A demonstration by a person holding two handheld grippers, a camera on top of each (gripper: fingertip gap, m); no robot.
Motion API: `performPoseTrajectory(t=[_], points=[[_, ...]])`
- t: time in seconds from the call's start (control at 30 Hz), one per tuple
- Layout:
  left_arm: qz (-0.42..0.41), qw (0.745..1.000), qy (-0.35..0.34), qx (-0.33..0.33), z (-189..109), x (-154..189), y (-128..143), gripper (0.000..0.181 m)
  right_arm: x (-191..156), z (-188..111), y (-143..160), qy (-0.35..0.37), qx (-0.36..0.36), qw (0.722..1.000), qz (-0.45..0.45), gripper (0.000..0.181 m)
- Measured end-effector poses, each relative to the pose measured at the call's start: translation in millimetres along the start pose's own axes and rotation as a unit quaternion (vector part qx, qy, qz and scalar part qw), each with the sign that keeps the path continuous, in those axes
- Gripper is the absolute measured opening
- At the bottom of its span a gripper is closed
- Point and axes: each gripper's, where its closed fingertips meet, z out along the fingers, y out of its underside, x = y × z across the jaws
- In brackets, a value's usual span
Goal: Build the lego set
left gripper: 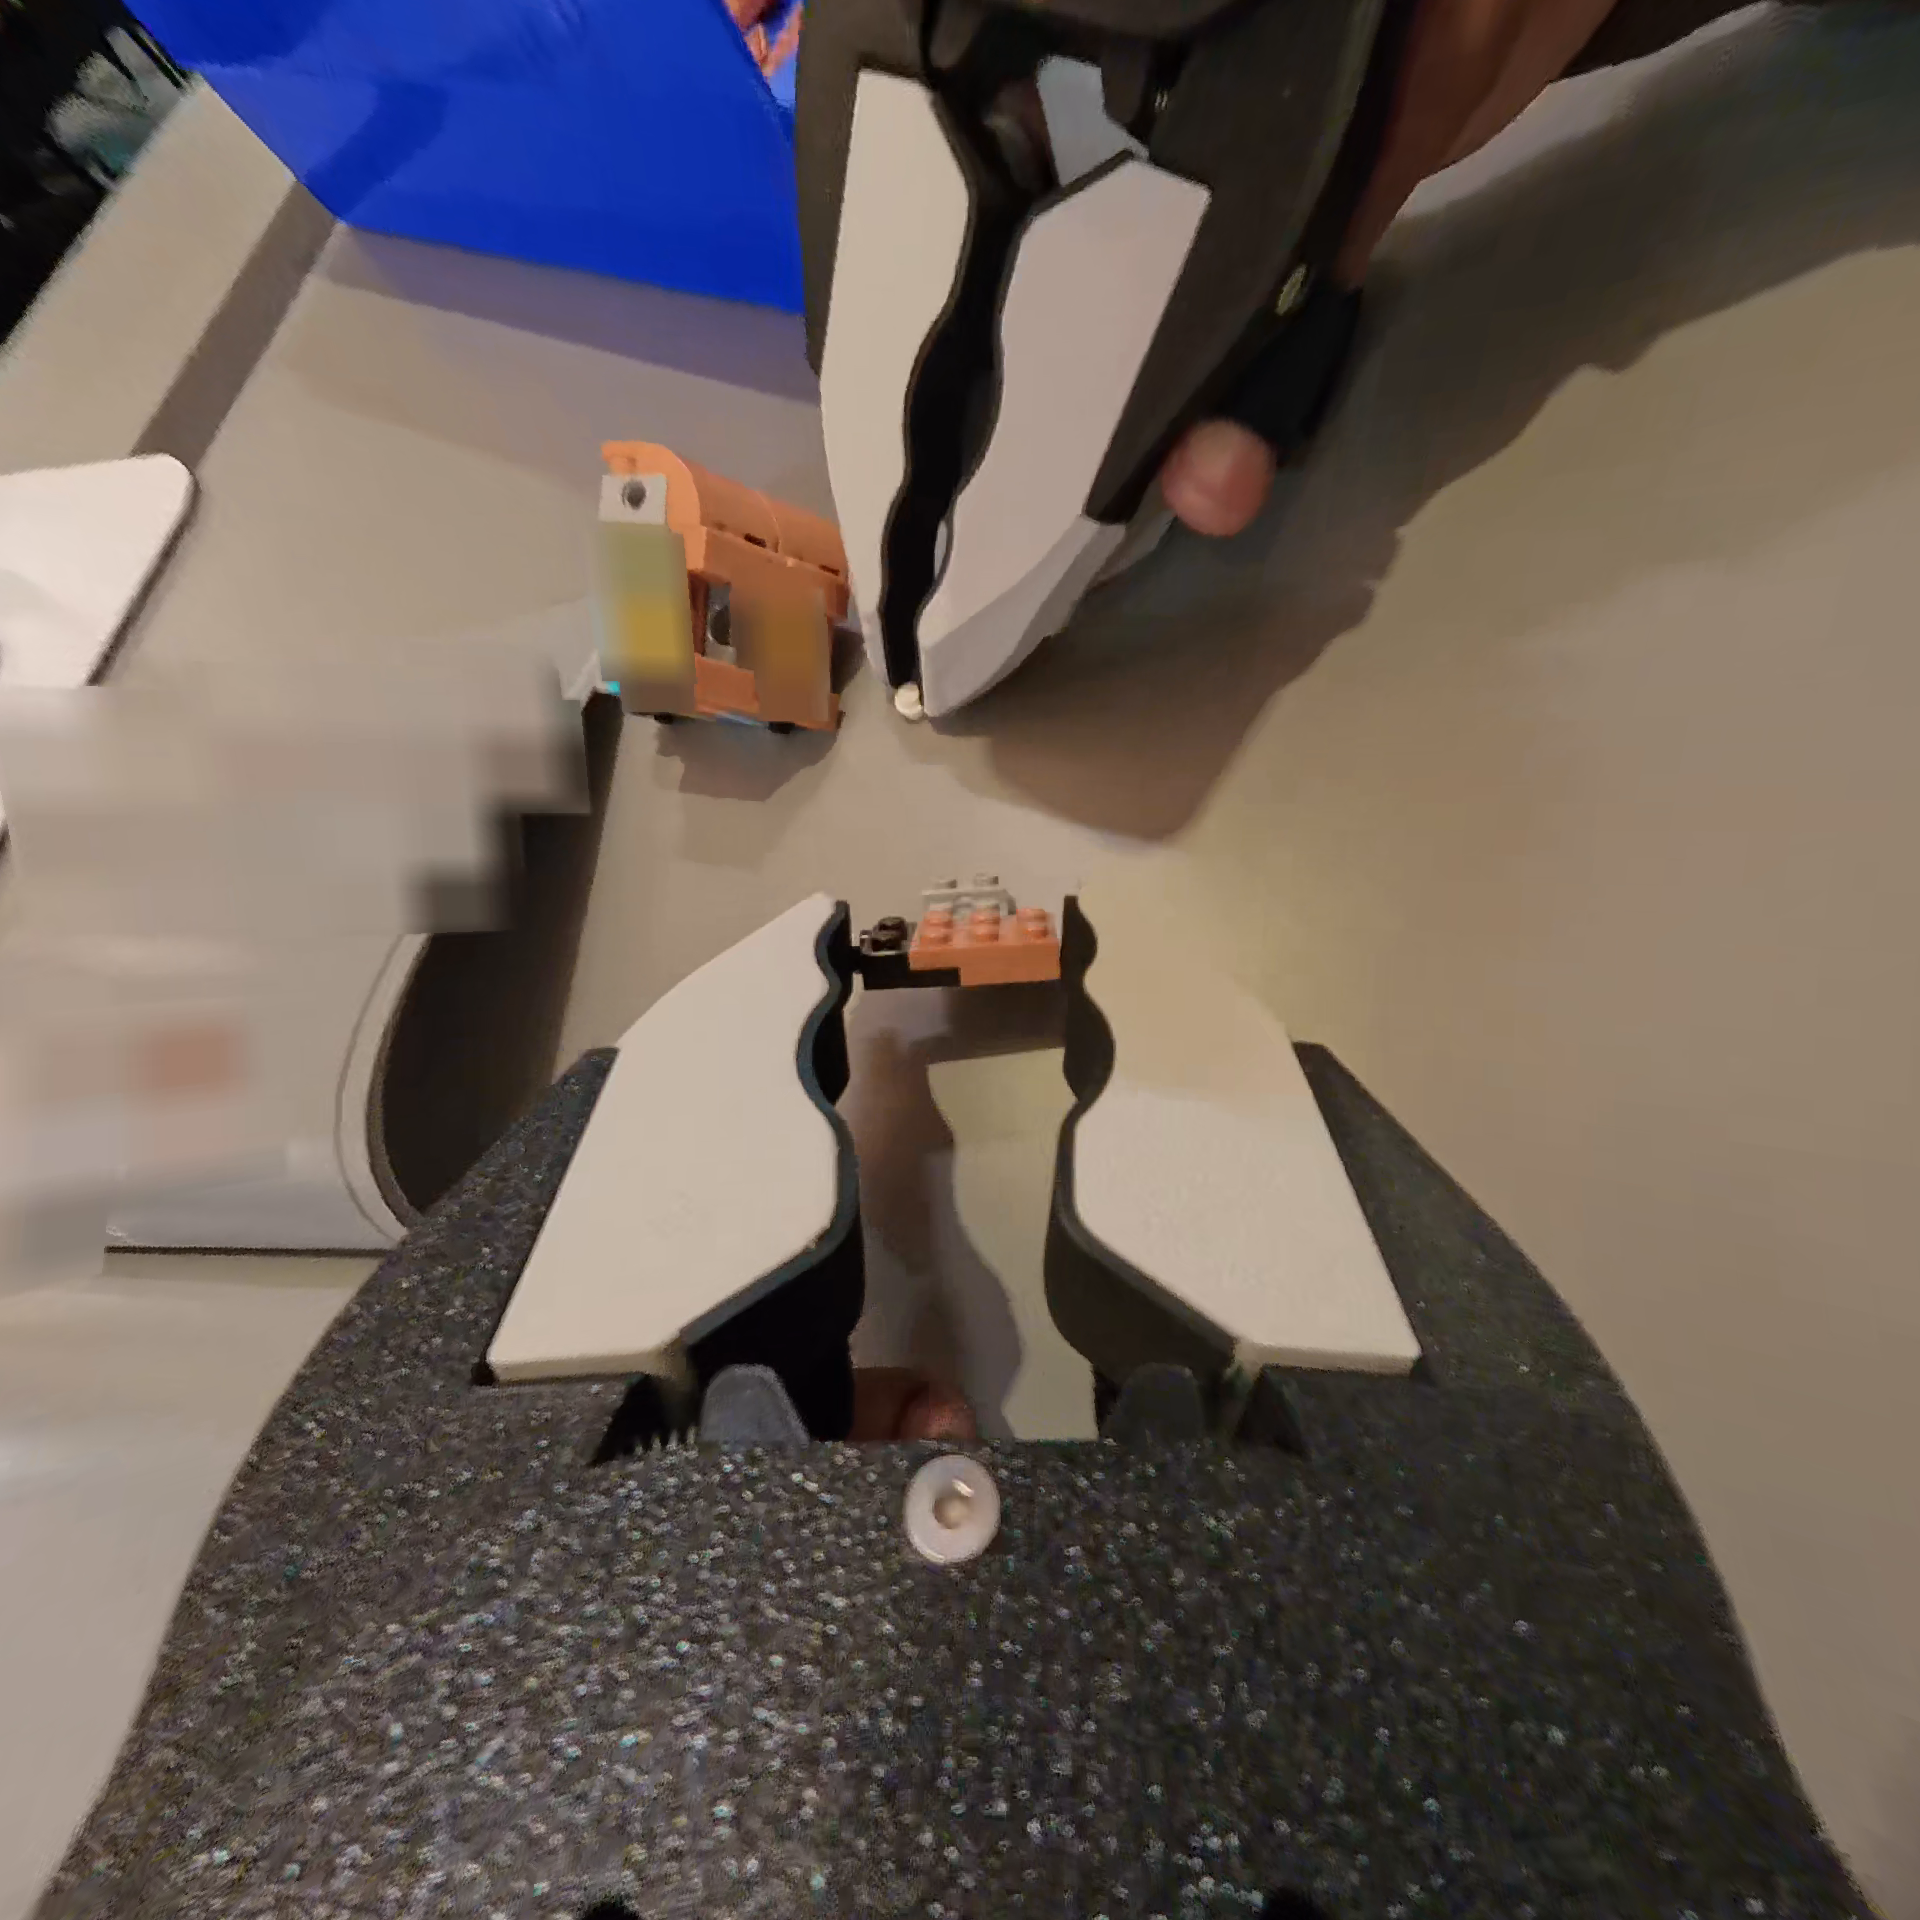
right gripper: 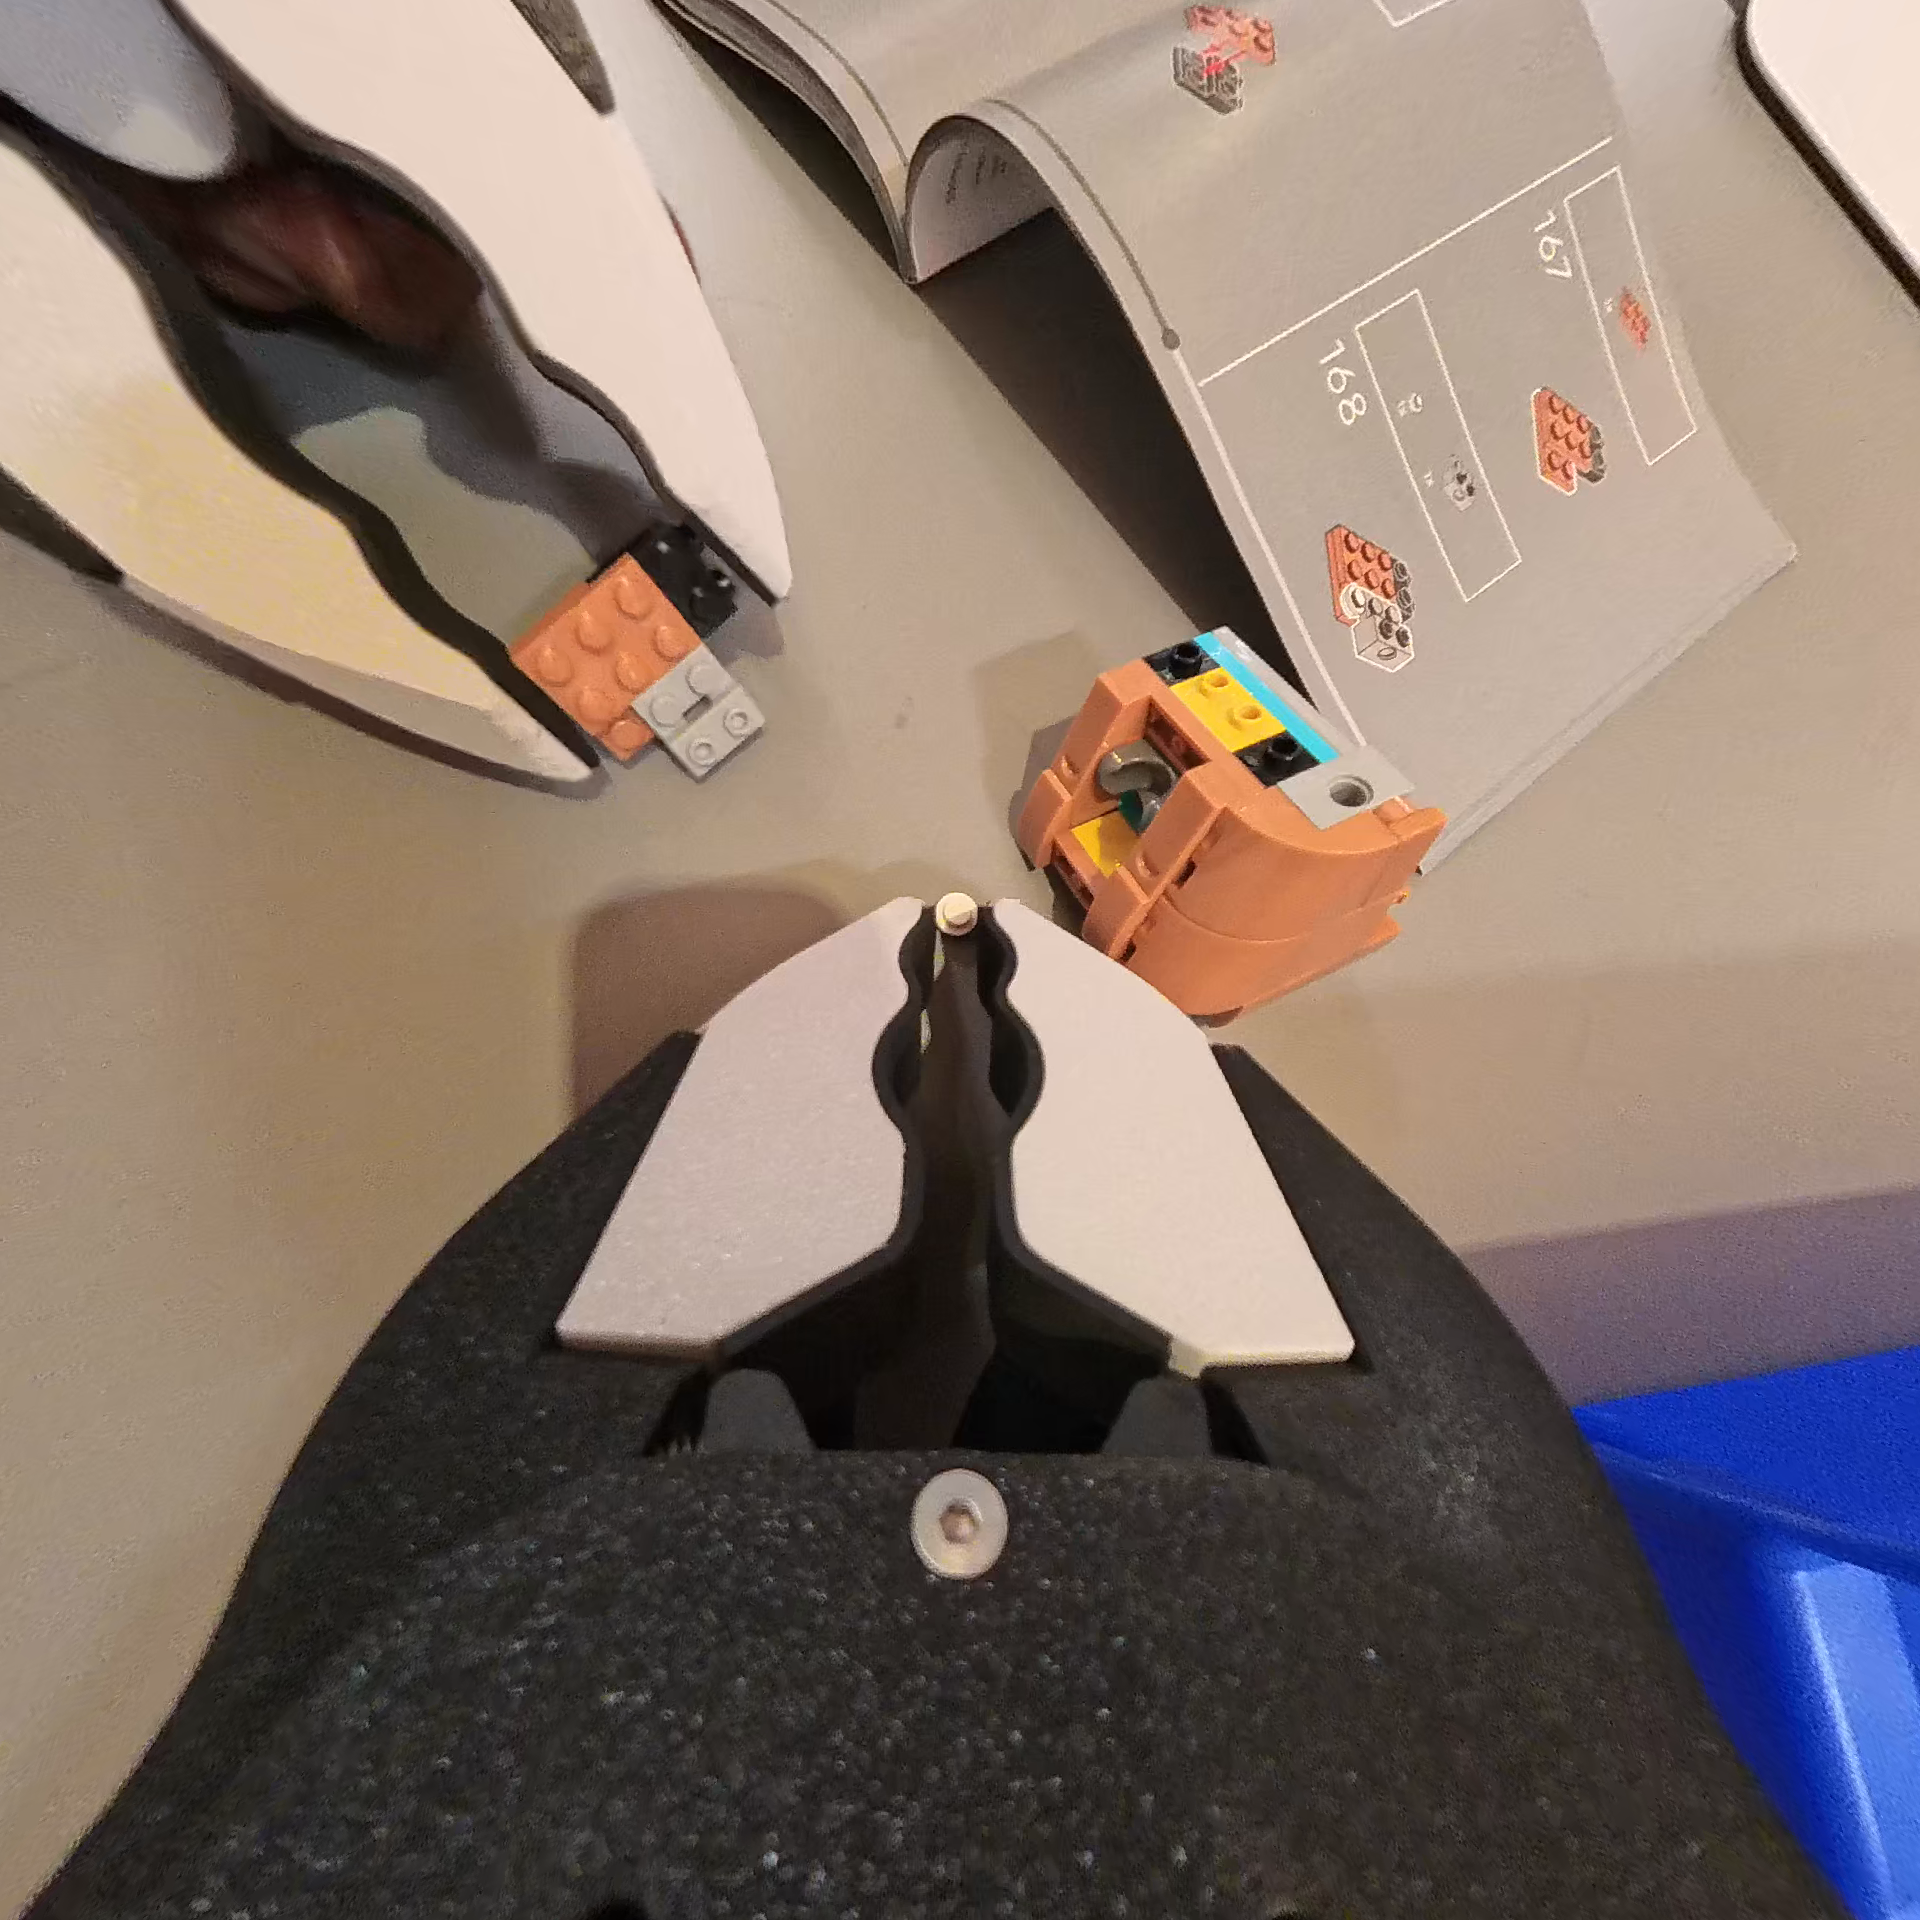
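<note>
Left claw (left gripper: 961, 940) pinches a small orange plate piece (left gripper: 987, 940) with grey and black bits at its tip; right claw (right gripper: 961, 914) is nearly closed on a tiny white stud (right gripper: 954, 914), pointing down at the bench (right gripper: 260, 1039); the bigger orange block (right gripper: 1226, 821) waits at two o'clock by the open booklet (right gripper: 1455, 364); I think the stud still needs pressing on, so much building is left.
</note>
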Motion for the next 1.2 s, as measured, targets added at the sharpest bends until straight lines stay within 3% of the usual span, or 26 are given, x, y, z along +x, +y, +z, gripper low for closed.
performPoseTrajectory(t=[0.3,0.73,1.2], points=[[-0.048,0.995,0.075,-0.034,-6,11,14,0.04,-5,-2,1,-0.019,0.003,1.0,-0.007,0.012],[-0.06,0.992,0.104,-0.046,-4,16,16,0.038,-5,0,0,-0.026,0.003,1.0,-0.009,0.012],[-0.073,0.995,0.069,-0.027,-2,8,8,0.035,-22,-7,-9,-0.046,0.042,0.996,-0.061,0.008]])
